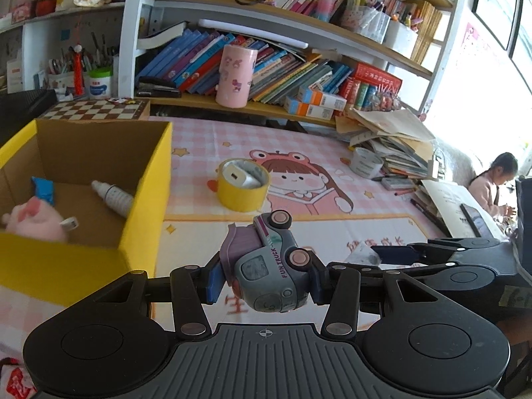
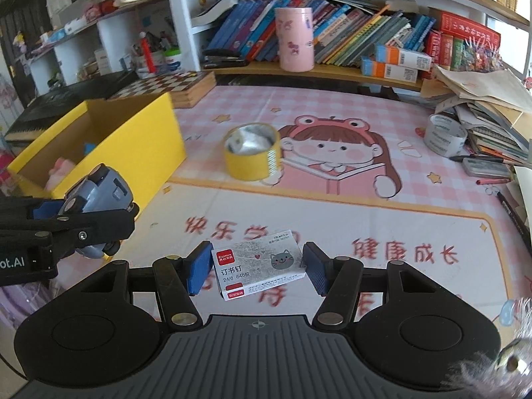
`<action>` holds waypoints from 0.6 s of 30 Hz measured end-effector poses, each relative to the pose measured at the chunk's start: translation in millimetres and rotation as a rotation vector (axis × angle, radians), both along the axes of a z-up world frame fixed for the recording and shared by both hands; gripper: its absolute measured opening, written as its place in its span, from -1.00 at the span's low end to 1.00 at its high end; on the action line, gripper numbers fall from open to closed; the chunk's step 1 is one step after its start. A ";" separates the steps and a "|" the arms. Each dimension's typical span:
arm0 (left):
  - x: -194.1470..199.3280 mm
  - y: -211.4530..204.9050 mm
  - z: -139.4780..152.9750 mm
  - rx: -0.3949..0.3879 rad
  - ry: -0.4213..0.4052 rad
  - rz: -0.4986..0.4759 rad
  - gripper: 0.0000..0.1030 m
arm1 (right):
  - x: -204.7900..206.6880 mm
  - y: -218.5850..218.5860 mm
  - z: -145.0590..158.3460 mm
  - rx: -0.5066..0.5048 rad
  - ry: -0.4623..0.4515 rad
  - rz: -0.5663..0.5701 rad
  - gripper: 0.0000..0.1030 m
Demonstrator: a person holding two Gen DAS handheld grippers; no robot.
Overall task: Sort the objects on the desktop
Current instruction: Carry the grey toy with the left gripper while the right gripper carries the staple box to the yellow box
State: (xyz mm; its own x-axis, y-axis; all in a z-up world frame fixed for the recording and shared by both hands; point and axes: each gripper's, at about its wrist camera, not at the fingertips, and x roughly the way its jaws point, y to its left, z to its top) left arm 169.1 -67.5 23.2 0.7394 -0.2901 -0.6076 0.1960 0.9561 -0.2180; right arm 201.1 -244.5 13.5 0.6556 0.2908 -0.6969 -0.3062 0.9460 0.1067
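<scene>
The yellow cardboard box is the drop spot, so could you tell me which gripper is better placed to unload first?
Left. The left gripper, clamping the grey toy truck, sits right beside the yellow cardboard box.

1. Setting: a child's study desk in a home.
2. Desk surface: a pink checked cartoon mat [image 2: 332, 173] covers it.
3. Rear edge: shelves [image 1: 266, 10] packed with children's books [image 1: 199, 60], a pink canister [image 1: 235, 76] and pen pots [image 1: 63, 73].
4. Right edge: stacked papers [image 1: 389, 139]; a person [image 1: 492, 183] sits beyond.
</scene>
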 end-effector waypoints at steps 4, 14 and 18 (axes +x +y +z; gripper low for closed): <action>-19.2 18.6 -3.2 -0.005 -0.002 0.003 -0.08 | -18.5 17.2 -2.4 -0.014 0.000 0.003 0.09; -68.0 72.9 -8.0 -0.040 0.010 0.038 -0.08 | -73.4 58.3 3.6 -0.028 -0.002 -0.022 0.09; -87.1 89.5 -8.9 -0.035 0.013 0.035 -0.08 | -96.7 80.2 2.4 -0.014 -0.003 -0.025 0.09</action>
State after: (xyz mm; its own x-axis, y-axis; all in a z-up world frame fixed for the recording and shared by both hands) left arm 82.0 22.0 14.3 0.7416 -0.2852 -0.6071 0.1592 0.9541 -0.2538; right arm 104.4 -164.3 15.9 0.6648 0.2650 -0.6985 -0.2832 0.9546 0.0926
